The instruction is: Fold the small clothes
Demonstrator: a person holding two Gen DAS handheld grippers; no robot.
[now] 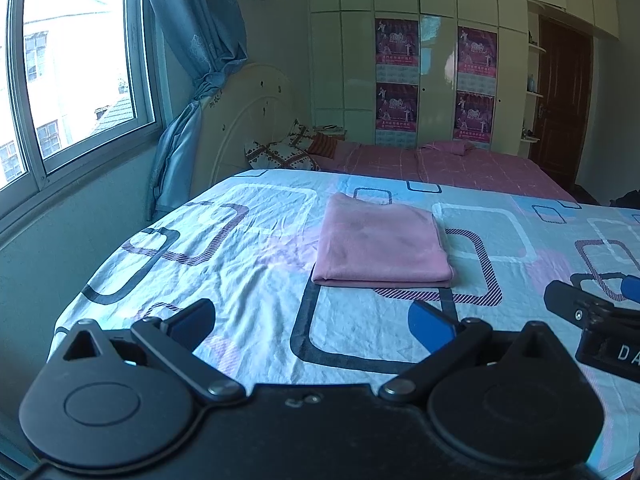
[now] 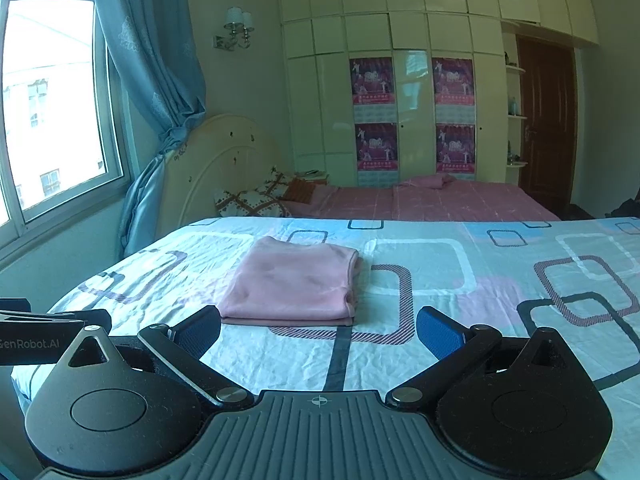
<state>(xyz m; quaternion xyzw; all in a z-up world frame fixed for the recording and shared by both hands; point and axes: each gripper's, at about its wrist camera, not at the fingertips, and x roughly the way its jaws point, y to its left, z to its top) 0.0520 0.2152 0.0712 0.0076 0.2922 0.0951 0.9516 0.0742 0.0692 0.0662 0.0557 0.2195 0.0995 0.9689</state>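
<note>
Bedroom, patterned bedsheet (image 1: pixel 248 272) spread flat. Folded pink garment (image 1: pixel 380 240) lying on it, ahead of both tongs, touching neither. Left gripper (image 1: pixel 312 326) spread wide, holding nothing, near the garment's front edge. Right gripper (image 2: pixel 318 330) likewise wide, just short of the fold.
</note>
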